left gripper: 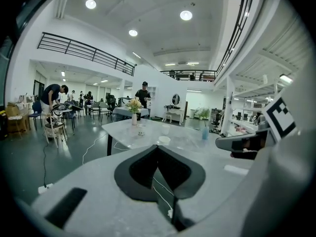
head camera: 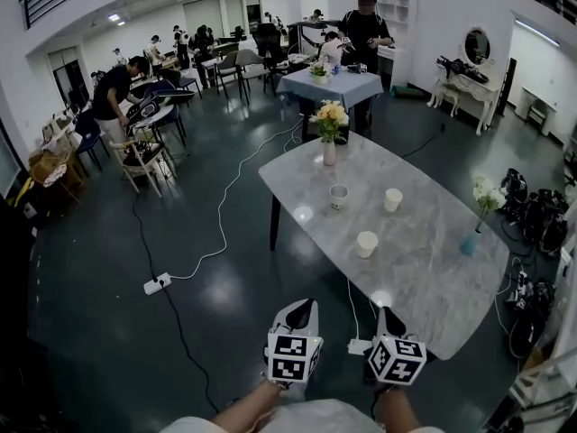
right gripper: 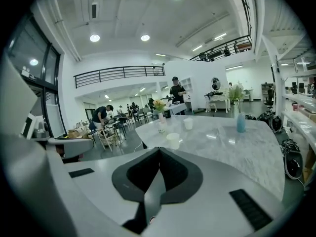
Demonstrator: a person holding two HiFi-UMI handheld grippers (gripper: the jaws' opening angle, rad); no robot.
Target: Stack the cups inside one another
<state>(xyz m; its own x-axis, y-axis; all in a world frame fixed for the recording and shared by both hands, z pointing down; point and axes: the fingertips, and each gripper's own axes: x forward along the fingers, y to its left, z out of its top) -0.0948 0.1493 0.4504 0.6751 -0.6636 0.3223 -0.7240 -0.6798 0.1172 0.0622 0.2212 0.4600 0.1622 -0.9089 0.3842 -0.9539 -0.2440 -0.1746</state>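
Three cups stand apart on the marble table [head camera: 424,269]. The nearest is a white cup [head camera: 366,244], a second white cup [head camera: 393,199] stands behind it to the right, and a grey patterned cup [head camera: 338,196] stands to the left. My left gripper [head camera: 306,305] and right gripper [head camera: 386,313] hang side by side short of the table's near edge, off the cups. Both are shut and empty. The left gripper view shows its jaw tips [left gripper: 158,147] meeting below the nearest cup [left gripper: 164,140]. In the right gripper view the tips [right gripper: 159,150] meet below that same cup [right gripper: 173,140].
A vase of yellow flowers [head camera: 329,126] stands at the table's far end and a blue vase [head camera: 469,242] on its right edge. A white cable and power strip [head camera: 157,283] lie on the floor to the left. People, chairs and another table [head camera: 329,87] are farther back.
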